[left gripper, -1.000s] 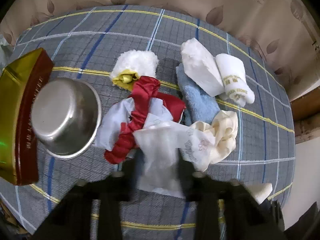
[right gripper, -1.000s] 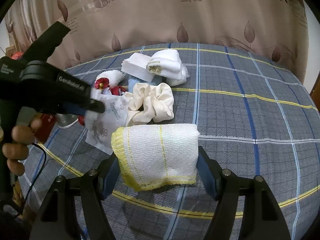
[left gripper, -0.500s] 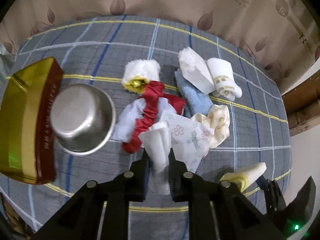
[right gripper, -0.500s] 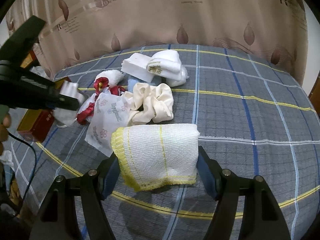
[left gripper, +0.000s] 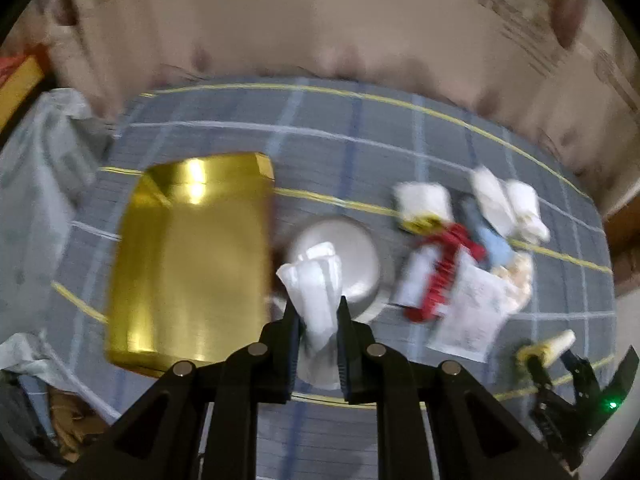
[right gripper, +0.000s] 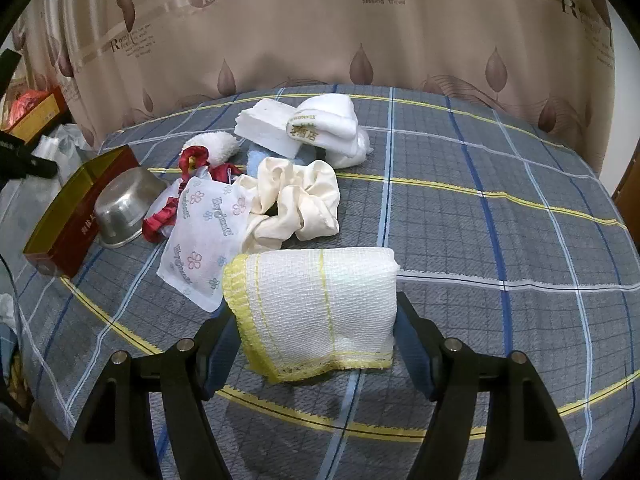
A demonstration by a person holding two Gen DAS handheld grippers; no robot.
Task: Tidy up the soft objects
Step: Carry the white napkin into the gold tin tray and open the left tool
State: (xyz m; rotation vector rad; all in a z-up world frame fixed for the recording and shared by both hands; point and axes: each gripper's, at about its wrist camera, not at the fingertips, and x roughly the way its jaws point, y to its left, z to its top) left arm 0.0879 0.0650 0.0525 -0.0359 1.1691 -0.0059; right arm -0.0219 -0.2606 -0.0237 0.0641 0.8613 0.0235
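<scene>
The left gripper (left gripper: 316, 320) is squeezed tight on a soft white packet (left gripper: 314, 292) in the middle of the left wrist view. The packet hangs in front of the silver bowl (left gripper: 356, 256), and the gold box (left gripper: 192, 256) sits just to the left of the bowl. This picture is blurry, so I cannot tell how high the packet is above them.

I think the packet is going into the box or the bowl — I cannot tell which. To do it well, bring the packet right over the open top, go low, and only then let go, so it does not flop over the side. Hold it firm until then, because it is floppy.

The right gripper (right gripper: 316, 332) is pressed on both sides of a folded white cloth with yellow edges (right gripper: 316, 308), low in the middle of the right wrist view, on the checked blanket (right gripper: 500, 220).

The box looks like it has nothing in it — all I see is shiny gold. In the right wrist view the bowl is tipped against the box and I cannot see inside. The other soft things lie in a pile at the middle right of the left wrist view
</scene>
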